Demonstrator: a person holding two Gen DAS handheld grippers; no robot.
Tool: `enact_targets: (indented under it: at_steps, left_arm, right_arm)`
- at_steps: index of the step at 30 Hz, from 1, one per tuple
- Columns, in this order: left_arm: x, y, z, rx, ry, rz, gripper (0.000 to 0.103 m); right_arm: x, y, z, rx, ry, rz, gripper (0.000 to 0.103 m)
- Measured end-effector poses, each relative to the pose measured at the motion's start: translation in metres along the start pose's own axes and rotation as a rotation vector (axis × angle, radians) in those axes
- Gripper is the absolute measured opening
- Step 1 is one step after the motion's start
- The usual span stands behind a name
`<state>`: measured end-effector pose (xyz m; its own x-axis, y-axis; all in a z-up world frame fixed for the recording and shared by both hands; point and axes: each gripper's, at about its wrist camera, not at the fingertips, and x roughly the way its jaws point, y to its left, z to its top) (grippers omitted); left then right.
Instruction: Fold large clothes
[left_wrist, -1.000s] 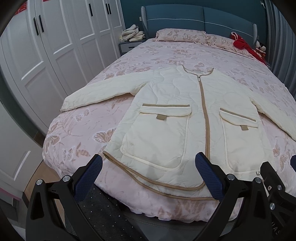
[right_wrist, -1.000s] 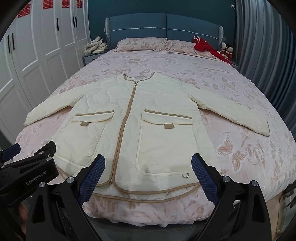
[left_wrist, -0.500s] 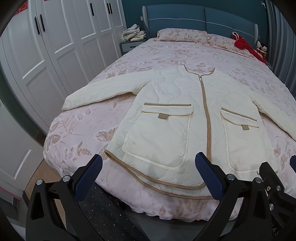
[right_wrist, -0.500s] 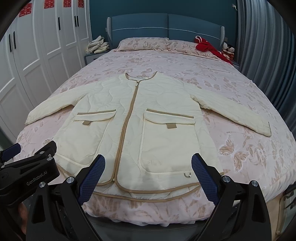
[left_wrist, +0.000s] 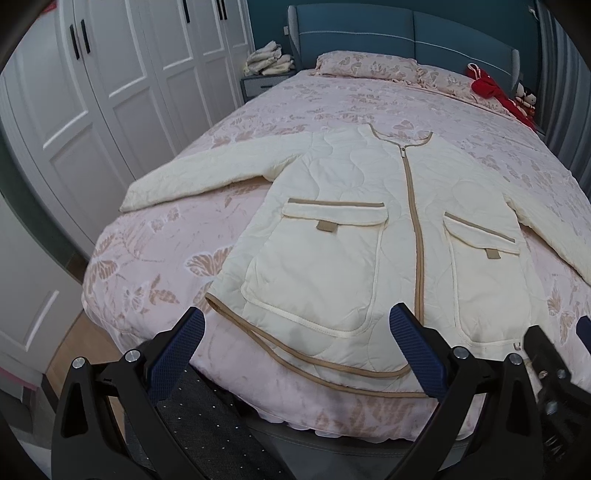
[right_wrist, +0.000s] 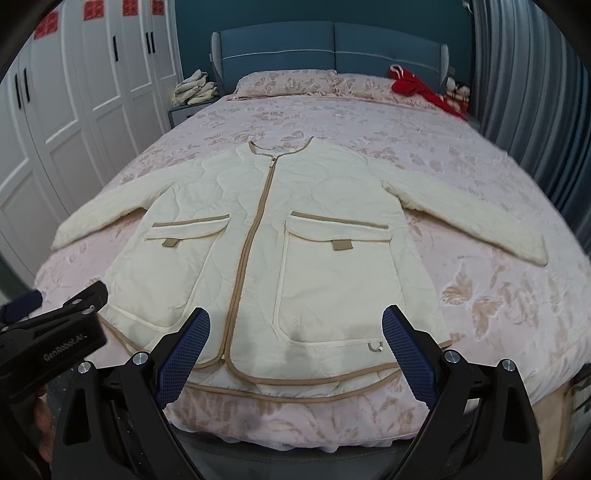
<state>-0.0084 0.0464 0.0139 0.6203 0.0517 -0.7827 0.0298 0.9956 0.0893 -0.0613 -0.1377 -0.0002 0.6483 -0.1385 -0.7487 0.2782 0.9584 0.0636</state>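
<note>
Red garment (right_wrist: 417, 88) near pillows (right_wrist: 288, 83)

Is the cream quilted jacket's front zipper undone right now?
No, the cream quilted jacket lies flat on the pink floral bedspread with its tan zipper line closed from neckline to hem.
</note>
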Motion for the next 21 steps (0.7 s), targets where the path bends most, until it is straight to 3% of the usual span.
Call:
enact_targets:
  at_steps: [5,13,19,21]
  left_arm:
    - [0.026,0.014,0.011,-0.077,0.083,-0.038,0.098]
    - [0.069,0.039,0.036,-0.188,0.109,0.008,0.098]
    - [0.097,0.040,0.055,-0.238,0.135,-0.002,0.098]
    - [0.107,0.038,0.060,-0.262,0.154,-0.018,0.098]
  right_arm:
    - [0.025,-0.070,0.010,0.152,0.036,-0.007,0.092]
    - [0.072,-0.271,0.049,0.507,0.009,-0.156,0.092]
    - [0.106,-0.409,0.044,0.825,-0.021,-0.276,0.092]
    - [0.119,-0.439,0.040,0.881,-0.016,-0.325,0.092]
